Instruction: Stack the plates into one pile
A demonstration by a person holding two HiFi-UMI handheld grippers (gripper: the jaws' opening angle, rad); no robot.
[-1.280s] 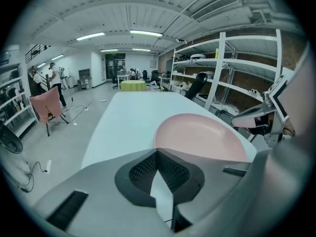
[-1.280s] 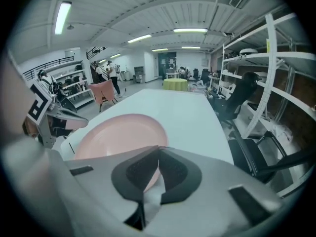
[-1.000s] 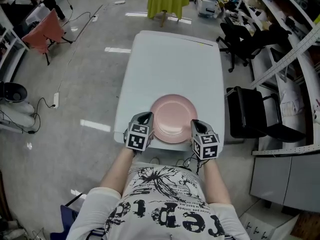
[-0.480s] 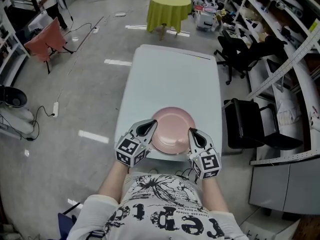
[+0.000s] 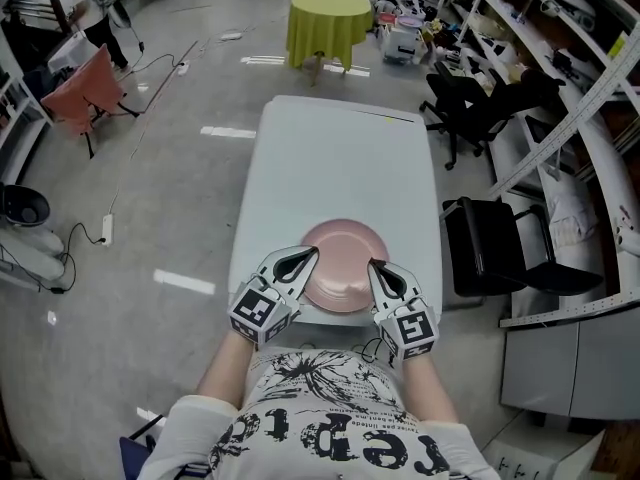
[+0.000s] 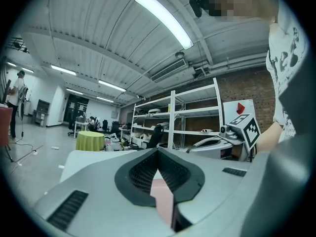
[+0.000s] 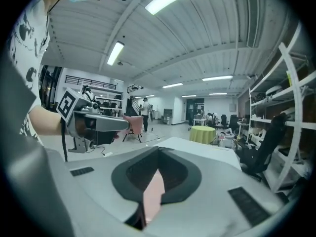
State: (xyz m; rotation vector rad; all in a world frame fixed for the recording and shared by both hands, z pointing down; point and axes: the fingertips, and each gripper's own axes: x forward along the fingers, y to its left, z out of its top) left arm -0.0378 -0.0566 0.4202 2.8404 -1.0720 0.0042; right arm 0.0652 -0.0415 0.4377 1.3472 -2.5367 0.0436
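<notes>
Head view: one pink pile (image 5: pixel 340 258) of plates sits at the near end of the counter (image 5: pixel 340 148), centred, with its near edge close to the counter's near edge. No other plate shows on the counter, so stacking looks done, or at its last step. The count in the pile can't be told from above; it reads as a single round disc with a raised rim and a shallow well.

The left gripper (image 5: pixel 308 253) is at the pile's left rim and the right gripper (image 5: pixel 373 265) at its right rim. Both tips overlap the rim in this view and both point inward and away from the person. Whether they touch the rim or hang above it can't be told from here.

Left gripper view: the jaws are clenched, tips meeting, with nothing pinched between the tips. A pink strip shows in the slot behind them, and I judge it to be the pile seen through the gap, not a grasp. Right gripper view: same, jaws clenched tip to tip, with pink showing through the slot.

Step judged: the grippers are empty beside the finished pile. Next move, if any: pull both grippers clear without nudging the rim, since the pile sits near the counter edge and could slide off. If another plate lies out of frame, the jaws need to open before going for it.

The plates look smooth, glossy and rigid, so likely slippery under the pads.
</notes>
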